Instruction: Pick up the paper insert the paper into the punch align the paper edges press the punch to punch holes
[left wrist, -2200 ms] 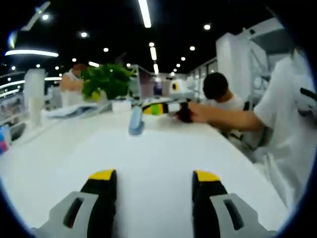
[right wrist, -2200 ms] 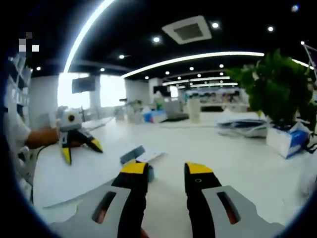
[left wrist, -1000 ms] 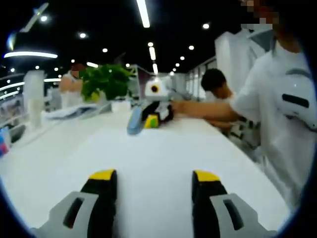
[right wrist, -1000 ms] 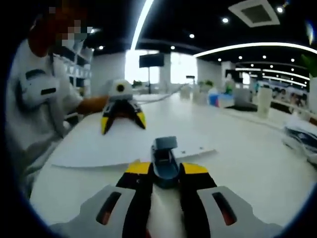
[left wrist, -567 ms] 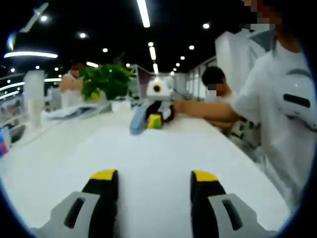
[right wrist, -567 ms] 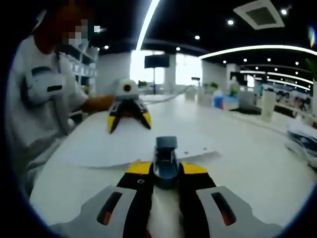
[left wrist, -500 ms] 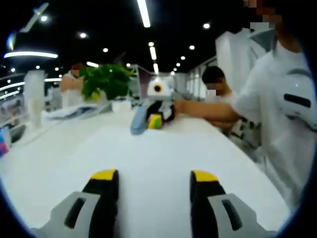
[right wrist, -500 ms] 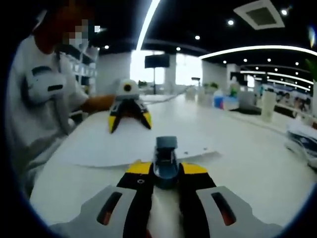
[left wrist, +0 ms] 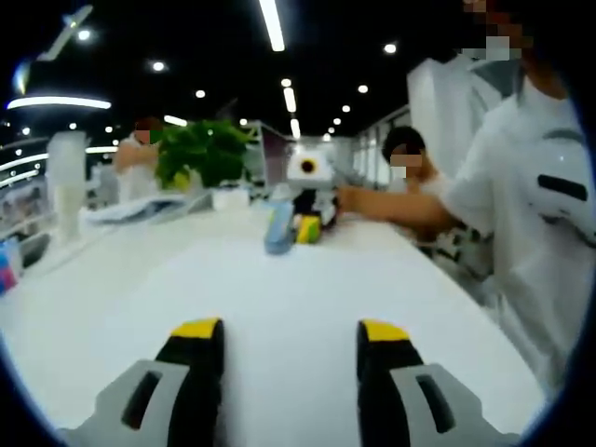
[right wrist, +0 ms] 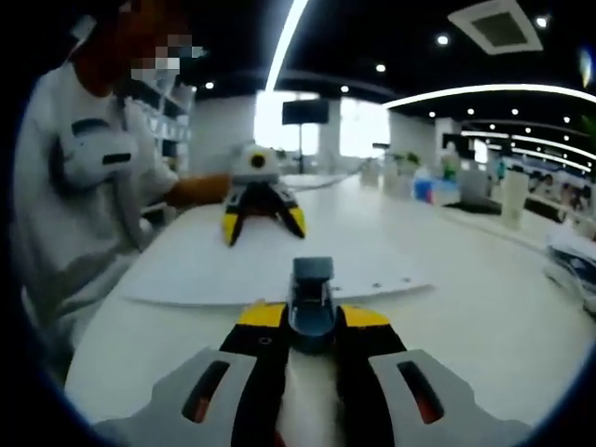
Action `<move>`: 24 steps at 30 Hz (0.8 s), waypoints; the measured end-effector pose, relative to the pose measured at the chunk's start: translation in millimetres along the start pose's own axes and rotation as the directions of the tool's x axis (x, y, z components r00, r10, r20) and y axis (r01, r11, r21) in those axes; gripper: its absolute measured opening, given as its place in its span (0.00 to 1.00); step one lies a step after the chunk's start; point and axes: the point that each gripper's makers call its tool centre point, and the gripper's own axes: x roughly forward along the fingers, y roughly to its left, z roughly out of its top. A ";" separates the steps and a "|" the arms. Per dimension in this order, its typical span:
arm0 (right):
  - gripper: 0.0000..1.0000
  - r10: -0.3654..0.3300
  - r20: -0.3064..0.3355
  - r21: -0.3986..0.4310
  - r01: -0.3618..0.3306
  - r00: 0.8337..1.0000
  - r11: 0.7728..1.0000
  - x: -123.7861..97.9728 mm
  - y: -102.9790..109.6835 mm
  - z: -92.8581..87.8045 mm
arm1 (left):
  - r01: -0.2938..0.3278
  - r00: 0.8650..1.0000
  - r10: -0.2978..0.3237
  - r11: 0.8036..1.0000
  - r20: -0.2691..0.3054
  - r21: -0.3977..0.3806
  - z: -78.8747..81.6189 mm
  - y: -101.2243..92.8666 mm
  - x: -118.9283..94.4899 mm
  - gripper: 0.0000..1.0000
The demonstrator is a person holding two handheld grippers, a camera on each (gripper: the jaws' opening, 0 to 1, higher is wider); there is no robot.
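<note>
White tabletop [right wrist: 484, 307] under ceiling strip lights, and the right gripper [right wrist: 310, 319] is clenched on the blue punch [right wrist: 312, 291], which sits at the paper's [right wrist: 270, 270] near edge. Beyond the punch, the left gripper [right wrist: 263, 216] rests on the sheet, jaws spread, grasping nothing. My read: square the edge fully into the punch's slot, hold the sheet flat, then press straight down.
</note>
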 end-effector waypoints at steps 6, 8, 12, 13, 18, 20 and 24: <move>0.23 0.009 0.002 -0.001 -0.009 1.000 1.000 -2.3 1.7 -0.6 | 0.000 1.000 0.000 1.000 0.001 -0.001 0.5 0.3 0.2 0.58; 0.23 0.013 0.002 -0.001 -0.013 1.000 1.000 -2.4 1.8 -0.6 | 0.000 1.000 0.000 1.000 0.001 -0.001 0.6 0.4 0.3 0.58; 0.23 0.025 0.004 -0.002 -0.025 1.000 1.000 -3.2 2.2 -0.8 | 0.000 1.000 0.000 1.000 0.001 -0.001 0.9 0.6 0.4 0.58; 0.23 0.027 0.004 -0.003 -0.027 1.000 1.000 -3.4 2.4 -0.9 | 0.000 1.000 0.000 1.000 0.001 -0.001 0.9 0.6 0.5 0.58; 0.23 0.043 0.006 -0.006 -0.043 0.999 0.999 -2.7 5.7 -0.3 | 0.001 1.000 -0.001 1.000 0.002 -0.001 1.1 1.1 0.5 0.58; 0.23 0.048 0.007 -0.009 -0.047 0.999 0.999 -2.6 6.3 -0.4 | 0.001 1.000 -0.001 1.000 0.002 -0.002 1.2 1.2 0.6 0.58; 0.23 0.056 0.008 -0.011 -0.056 0.998 0.998 -2.5 7.7 -0.1 | 0.000 1.000 0.000 1.000 0.003 -0.002 1.3 1.3 0.7 0.58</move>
